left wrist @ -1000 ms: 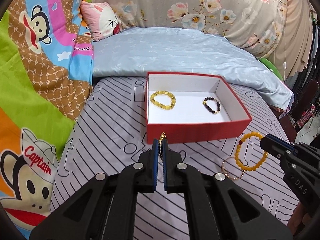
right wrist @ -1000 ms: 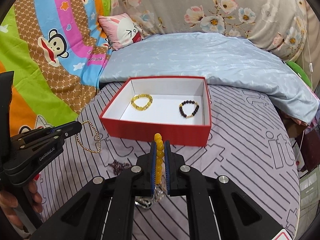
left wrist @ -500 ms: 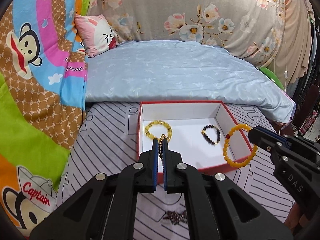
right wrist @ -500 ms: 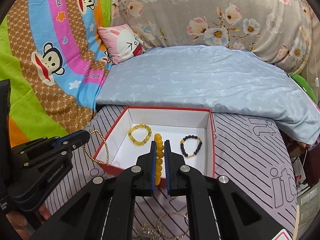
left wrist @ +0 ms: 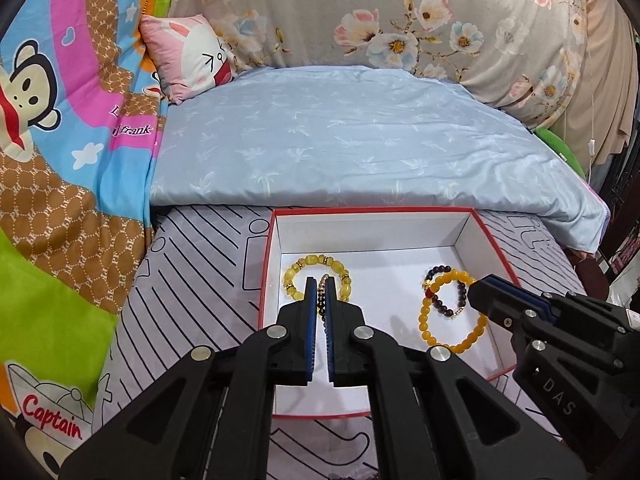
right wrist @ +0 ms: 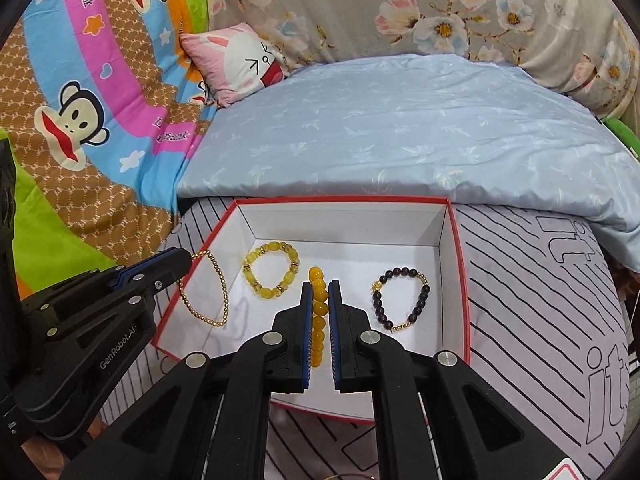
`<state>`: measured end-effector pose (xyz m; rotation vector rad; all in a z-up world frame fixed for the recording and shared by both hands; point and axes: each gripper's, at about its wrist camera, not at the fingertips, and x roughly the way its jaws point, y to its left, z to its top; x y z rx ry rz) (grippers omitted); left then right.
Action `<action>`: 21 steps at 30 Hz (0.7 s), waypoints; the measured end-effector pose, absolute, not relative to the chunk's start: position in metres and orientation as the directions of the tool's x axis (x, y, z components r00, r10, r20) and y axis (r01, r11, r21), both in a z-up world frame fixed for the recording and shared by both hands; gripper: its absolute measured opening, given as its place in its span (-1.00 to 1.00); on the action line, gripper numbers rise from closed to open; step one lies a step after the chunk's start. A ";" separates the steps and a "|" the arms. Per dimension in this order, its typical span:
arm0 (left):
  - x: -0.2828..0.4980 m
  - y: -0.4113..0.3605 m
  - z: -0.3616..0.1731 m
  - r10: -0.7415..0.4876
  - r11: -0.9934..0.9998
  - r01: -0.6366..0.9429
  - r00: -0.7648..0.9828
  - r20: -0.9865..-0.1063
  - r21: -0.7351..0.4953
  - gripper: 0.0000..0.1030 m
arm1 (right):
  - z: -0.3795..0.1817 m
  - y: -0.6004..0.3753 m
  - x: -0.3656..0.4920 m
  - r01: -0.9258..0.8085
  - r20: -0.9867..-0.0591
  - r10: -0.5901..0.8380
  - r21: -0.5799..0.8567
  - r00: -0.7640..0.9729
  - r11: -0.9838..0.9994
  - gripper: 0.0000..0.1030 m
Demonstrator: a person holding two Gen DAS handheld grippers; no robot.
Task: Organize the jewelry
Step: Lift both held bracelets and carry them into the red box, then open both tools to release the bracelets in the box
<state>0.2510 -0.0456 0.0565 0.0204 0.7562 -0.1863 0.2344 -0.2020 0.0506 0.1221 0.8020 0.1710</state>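
A red box with a white inside (left wrist: 460,227) (right wrist: 340,216) lies on the striped bed sheet. In it lie a yellow bead bracelet (left wrist: 295,273) (right wrist: 269,268) and a dark bead bracelet (left wrist: 440,305) (right wrist: 400,300). My left gripper (left wrist: 319,280) (right wrist: 188,257) is shut on a thin gold bead chain (left wrist: 321,300) (right wrist: 202,294), which hangs over the box's left side. My right gripper (right wrist: 320,285) (left wrist: 474,286) is shut on an orange bead bracelet (right wrist: 318,312) (left wrist: 452,312), held over the box's middle, in front of the dark bracelet.
A light blue quilt (left wrist: 340,140) lies behind the box. A pink rabbit pillow (left wrist: 188,56) and a cartoon monkey blanket (left wrist: 60,120) are at the left. A floral cover (left wrist: 400,12) hangs at the back. The bed's edge is at the right (right wrist: 616,320).
Both grippers have moved forward with their jewelry and now hold it over the inside of the box. The box looks nearer and larger.
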 end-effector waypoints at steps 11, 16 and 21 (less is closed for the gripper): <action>0.267 -0.050 0.036 -0.142 0.985 0.167 0.688 -0.712 -0.035 -0.94 | 0.031 -0.207 0.247 -0.084 -0.729 0.177 0.162 0.662 0.983 -0.87; 0.271 -0.048 0.033 -0.129 0.987 0.155 0.684 -0.717 -0.031 -0.93 | 0.026 -0.207 0.248 -0.080 -0.736 0.167 0.152 0.656 0.985 -0.86; 0.271 -0.047 0.029 -0.107 0.990 0.137 0.685 -0.721 -0.016 -0.91 | 0.027 -0.206 0.247 -0.068 -0.731 0.140 0.127 0.668 0.990 -0.75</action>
